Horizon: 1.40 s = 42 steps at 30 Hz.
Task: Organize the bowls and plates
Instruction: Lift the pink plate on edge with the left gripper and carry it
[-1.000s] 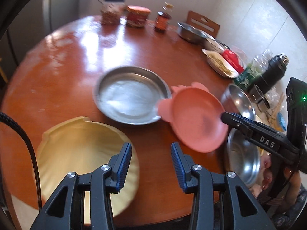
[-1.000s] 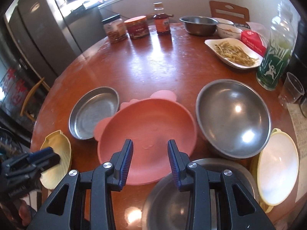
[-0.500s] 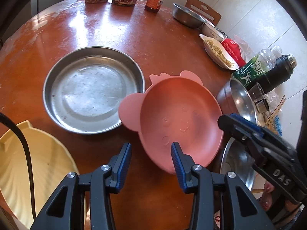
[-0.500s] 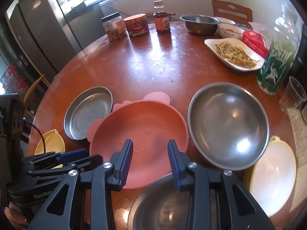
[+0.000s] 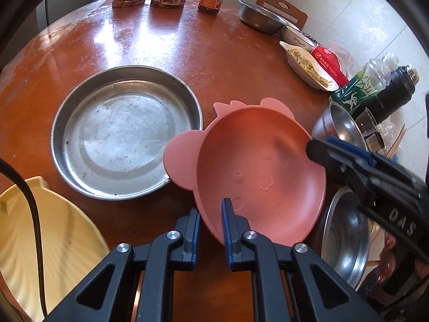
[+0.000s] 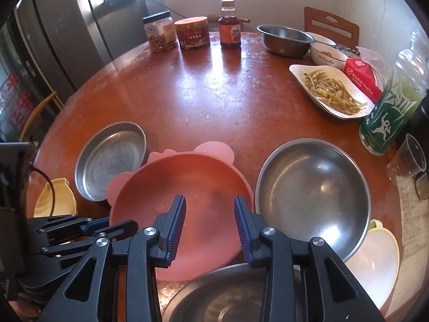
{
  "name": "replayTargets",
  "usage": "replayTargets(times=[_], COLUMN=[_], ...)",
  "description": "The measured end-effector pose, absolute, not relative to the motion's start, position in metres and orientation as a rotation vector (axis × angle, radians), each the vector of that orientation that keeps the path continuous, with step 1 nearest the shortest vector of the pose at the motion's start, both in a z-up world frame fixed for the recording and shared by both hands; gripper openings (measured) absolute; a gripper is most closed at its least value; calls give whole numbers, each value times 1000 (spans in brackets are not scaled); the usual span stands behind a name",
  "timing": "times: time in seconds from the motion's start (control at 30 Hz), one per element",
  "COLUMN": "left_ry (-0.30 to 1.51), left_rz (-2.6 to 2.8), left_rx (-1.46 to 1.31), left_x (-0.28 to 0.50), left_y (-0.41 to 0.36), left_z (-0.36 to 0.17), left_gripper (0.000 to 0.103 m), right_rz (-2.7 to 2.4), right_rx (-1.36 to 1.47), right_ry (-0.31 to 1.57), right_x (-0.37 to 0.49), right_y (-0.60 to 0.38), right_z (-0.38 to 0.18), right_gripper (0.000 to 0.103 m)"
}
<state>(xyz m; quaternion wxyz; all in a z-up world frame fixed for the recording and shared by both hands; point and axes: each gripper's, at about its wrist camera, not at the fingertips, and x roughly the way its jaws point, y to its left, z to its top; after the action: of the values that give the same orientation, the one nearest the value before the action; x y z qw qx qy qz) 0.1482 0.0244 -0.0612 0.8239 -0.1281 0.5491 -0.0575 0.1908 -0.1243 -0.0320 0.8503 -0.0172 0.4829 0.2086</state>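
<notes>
The left wrist view shows that our left gripper, which hovered with spread jaws over the near edge of the round table a second ago, is now closing on the near rim of the pink bear-eared plate with the rim between the pads, so we judge the plate is about to be carried. Our right gripper hangs over it, jaws spread and empty. We count one pink plate, one flat steel pan, two pale yellow dishes, three steel bowls.

my left claw: jaws closing on the pink bowl's near rim
pink bowl: touching steel pan
</notes>
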Motion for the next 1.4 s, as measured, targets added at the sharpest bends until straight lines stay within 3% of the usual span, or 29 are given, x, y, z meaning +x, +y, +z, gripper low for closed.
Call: replayTargets(times=[0.83, 0.9, 0.97, 1.07, 1.4], left_ry=[1154, 1153, 1157, 1150, 1068], left_rz=[-96, -98, -96, -95, -84], left_rx=[-256, -257, -258, -266, -301], left_x=[114, 113, 112, 112, 105], left_y=[53, 53, 53, 55, 67], left_z=[-55, -55, -56, -54, -30], left_gripper=[13, 13, 13, 13, 13], right_rz=[459, 438, 447, 443, 483], right_rx=[-287, -278, -284, -295, -98], right_ry=[1109, 1093, 1082, 1065, 977], right_x=[191, 193, 194, 193, 187], right_y=[-85, -85, -82, -81, -99], right_z=[-62, -61, -62, -62, -34], right_gripper=[41, 37, 24, 19, 19])
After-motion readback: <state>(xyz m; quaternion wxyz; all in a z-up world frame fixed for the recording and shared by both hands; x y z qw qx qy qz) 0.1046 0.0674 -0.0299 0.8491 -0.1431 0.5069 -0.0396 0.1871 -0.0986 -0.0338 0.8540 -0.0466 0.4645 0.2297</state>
